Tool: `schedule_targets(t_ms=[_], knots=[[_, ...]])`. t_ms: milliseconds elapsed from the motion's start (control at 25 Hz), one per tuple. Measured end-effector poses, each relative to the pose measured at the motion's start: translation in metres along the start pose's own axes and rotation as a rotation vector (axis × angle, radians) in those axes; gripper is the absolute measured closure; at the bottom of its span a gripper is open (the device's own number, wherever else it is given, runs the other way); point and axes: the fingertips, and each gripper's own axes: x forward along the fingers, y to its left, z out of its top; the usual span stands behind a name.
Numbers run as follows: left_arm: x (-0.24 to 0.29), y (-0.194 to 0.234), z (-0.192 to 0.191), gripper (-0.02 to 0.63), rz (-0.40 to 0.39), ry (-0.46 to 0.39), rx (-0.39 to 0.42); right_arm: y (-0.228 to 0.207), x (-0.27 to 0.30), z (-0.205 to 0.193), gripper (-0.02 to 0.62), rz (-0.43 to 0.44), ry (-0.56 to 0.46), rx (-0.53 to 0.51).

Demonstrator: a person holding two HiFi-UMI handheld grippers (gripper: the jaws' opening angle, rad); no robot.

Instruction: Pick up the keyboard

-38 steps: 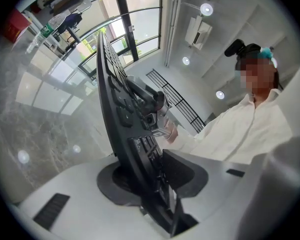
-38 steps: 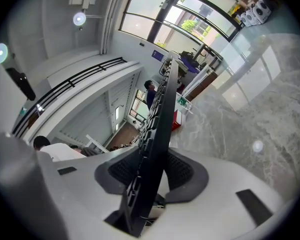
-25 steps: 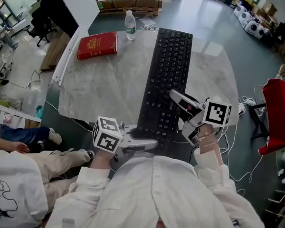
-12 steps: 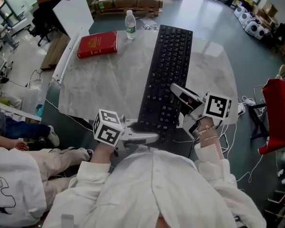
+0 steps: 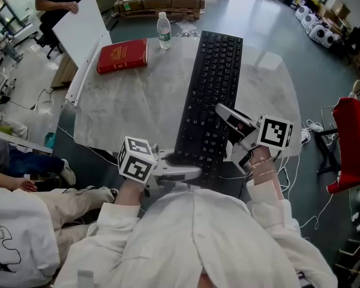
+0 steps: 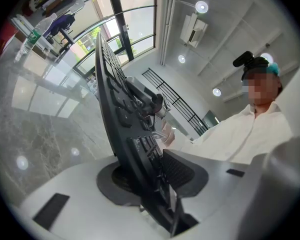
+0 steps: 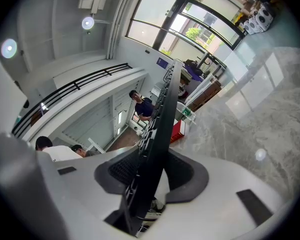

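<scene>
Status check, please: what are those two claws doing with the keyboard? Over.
Left gripper shut on keyboard, near left corner. Right gripper shut on its right edge. Book and bottle sit clear, far side of table.

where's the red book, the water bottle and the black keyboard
red hardcover book [image 5: 123, 56], head view, middle of the cover
clear plastic water bottle [image 5: 164, 33], head view, its body
black keyboard [image 5: 215, 83], head view, the keys

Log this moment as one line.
left claw: shut on keyboard, near left corner | right claw: shut on keyboard, right edge | lifted off table: cannot tell
</scene>
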Motion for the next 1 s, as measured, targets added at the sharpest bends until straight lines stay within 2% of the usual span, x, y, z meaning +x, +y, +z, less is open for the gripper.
schedule_targets(t_ms=[200, 640, 1000], knots=[[-0.001, 0.0012, -0.0006, 0.466, 0.003, 0.01, 0.003, -0.0002, -0.0003, 0.0032, 0.426, 0.002, 0.015, -0.076], [-0.0004, 0.0037, -0.002, 0.466, -0.001, 0.017, 0.001, -0.0026, -0.0005, 0.0009, 0.426, -0.004, 0.004, -0.046], [-0.0001, 0.0038, -0.0006, 0.465, 0.002, 0.022, 0.007, -0.0027, -0.0023, 0.0042, 0.426, -0.007, 0.0, -0.08]])
